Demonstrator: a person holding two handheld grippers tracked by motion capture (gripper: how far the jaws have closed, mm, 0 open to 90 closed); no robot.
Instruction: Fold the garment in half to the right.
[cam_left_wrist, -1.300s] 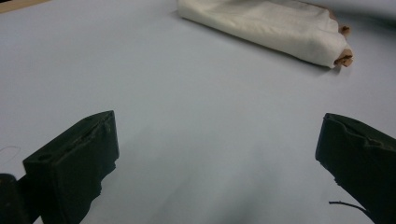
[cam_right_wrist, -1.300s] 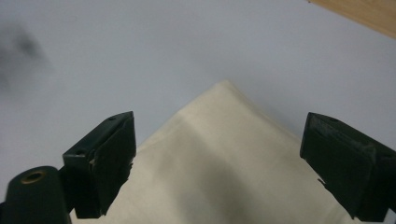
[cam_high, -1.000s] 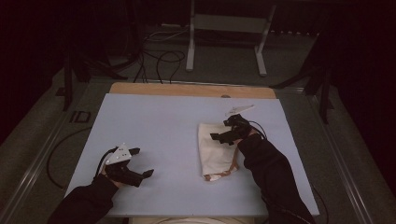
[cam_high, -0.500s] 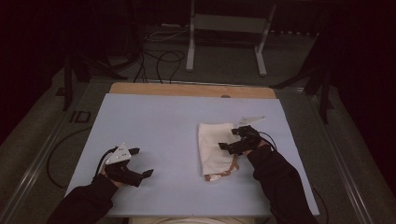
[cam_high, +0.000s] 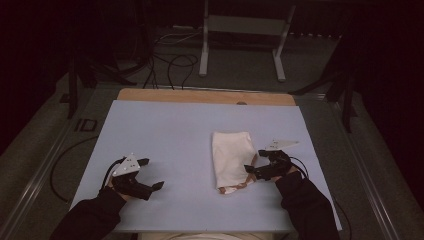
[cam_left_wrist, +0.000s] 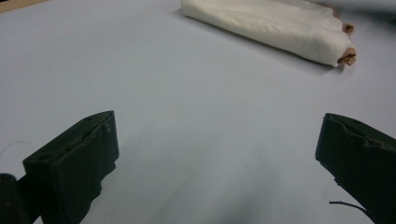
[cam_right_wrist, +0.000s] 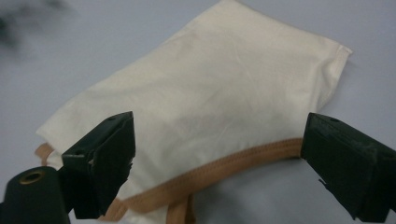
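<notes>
A folded cream cloth bag (cam_high: 231, 158) with tan straps (cam_right_wrist: 219, 170) lies on the light blue table (cam_high: 175, 135), right of centre. My right gripper (cam_high: 254, 162) stands open at the bag's right edge, jaws spread just over the strap side, holding nothing. In the right gripper view the bag (cam_right_wrist: 205, 107) fills the space between the jaws. My left gripper (cam_high: 151, 173) rests open near the front left of the table, well apart from the bag. The left gripper view shows the bag (cam_left_wrist: 271, 25) far ahead, with bare table between the jaws.
A wooden strip (cam_high: 205, 96) runs along the table's far edge. Beyond it stand a metal frame (cam_high: 242, 40) and cables (cam_high: 170, 62) on the dark floor. Open table surface lies between the two grippers and left of the bag.
My right gripper has drawn back from on top of the bag toward the near right, off its right edge. The left gripper has stayed put.
</notes>
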